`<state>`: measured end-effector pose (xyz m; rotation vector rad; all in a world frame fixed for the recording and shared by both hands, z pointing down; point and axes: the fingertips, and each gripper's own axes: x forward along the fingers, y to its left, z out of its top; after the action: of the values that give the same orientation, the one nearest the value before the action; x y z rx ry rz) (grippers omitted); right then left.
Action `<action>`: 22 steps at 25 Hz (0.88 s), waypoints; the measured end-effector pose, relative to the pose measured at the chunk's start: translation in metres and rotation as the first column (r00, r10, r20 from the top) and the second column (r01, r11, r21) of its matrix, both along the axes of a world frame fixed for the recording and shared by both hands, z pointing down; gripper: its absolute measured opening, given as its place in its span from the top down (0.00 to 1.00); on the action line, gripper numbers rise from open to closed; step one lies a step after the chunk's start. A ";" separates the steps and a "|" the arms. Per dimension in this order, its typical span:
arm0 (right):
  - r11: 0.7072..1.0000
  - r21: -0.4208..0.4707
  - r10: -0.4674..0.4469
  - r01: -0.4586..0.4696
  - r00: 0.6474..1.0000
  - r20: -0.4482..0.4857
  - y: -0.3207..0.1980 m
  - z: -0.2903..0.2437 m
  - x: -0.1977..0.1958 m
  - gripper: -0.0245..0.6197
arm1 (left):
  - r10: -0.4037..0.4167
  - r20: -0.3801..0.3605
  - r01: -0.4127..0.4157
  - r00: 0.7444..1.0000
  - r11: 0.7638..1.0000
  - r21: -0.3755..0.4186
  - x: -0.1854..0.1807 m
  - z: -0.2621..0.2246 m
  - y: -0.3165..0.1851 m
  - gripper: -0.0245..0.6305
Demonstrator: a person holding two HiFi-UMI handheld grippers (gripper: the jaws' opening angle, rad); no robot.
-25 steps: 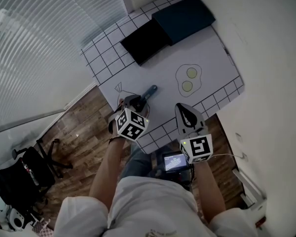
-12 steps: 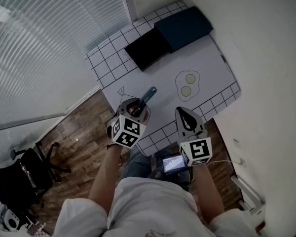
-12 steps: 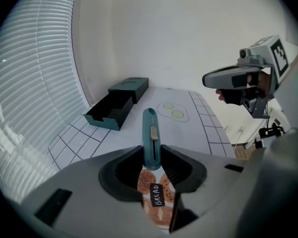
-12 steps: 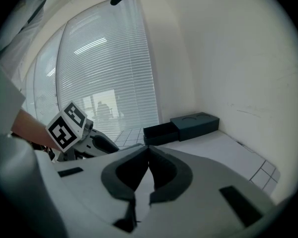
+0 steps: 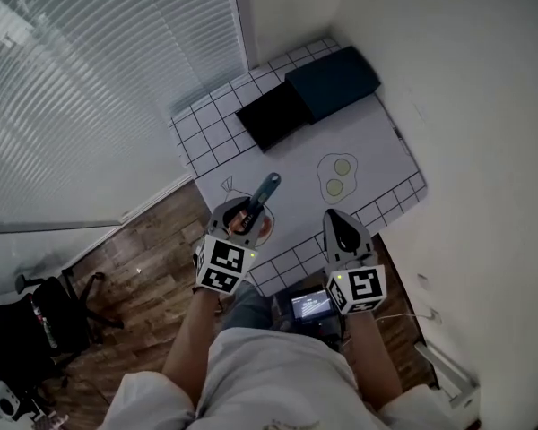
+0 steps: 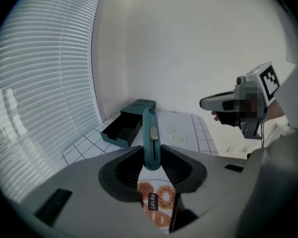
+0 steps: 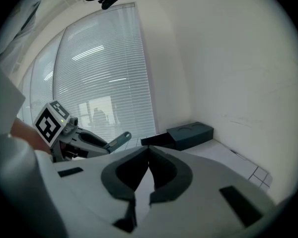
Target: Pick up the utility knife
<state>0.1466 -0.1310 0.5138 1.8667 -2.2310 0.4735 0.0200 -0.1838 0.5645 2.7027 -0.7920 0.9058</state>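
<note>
At the left, the left gripper (image 6: 153,163) is clamped on the utility knife (image 6: 150,133). So the knife does not lie apart from the tool but inside it, near the near left corner of the table (image 5: 377,141). Its long axis follows the line of the jaws and points to the far edge, toward the black tray (image 5: 273,115). Under the jaws we read the word "BREAD" on a bagel picture (image 6: 158,202), probably a print on the table. At the right, the right gripper (image 7: 148,168) is empty, with its jaws together. It is beside the knife but not touching it. We judge that the left hand alone can finish the lift.
</note>
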 end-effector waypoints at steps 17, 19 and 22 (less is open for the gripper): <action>0.991 0.135 0.001 0.009 0.997 -0.076 -0.011 -0.076 -0.006 0.95 | 0.022 -0.144 0.005 0.989 0.983 0.184 -0.001 -0.114 0.001 0.77; 0.991 0.132 -0.003 0.015 0.996 -0.089 -0.013 -0.078 -0.008 0.95 | 0.012 -0.159 0.019 0.987 0.981 0.193 -0.005 -0.120 0.000 0.77; 0.990 0.144 0.007 0.006 0.996 -0.086 -0.014 -0.086 -0.009 0.95 | 0.002 -0.168 0.033 0.986 0.979 0.204 -0.010 -0.131 -0.001 0.77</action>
<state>0.1376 -0.1448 0.4275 1.9170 -2.2623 0.2316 0.0103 -0.1851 0.4333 2.8967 -0.9149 0.6128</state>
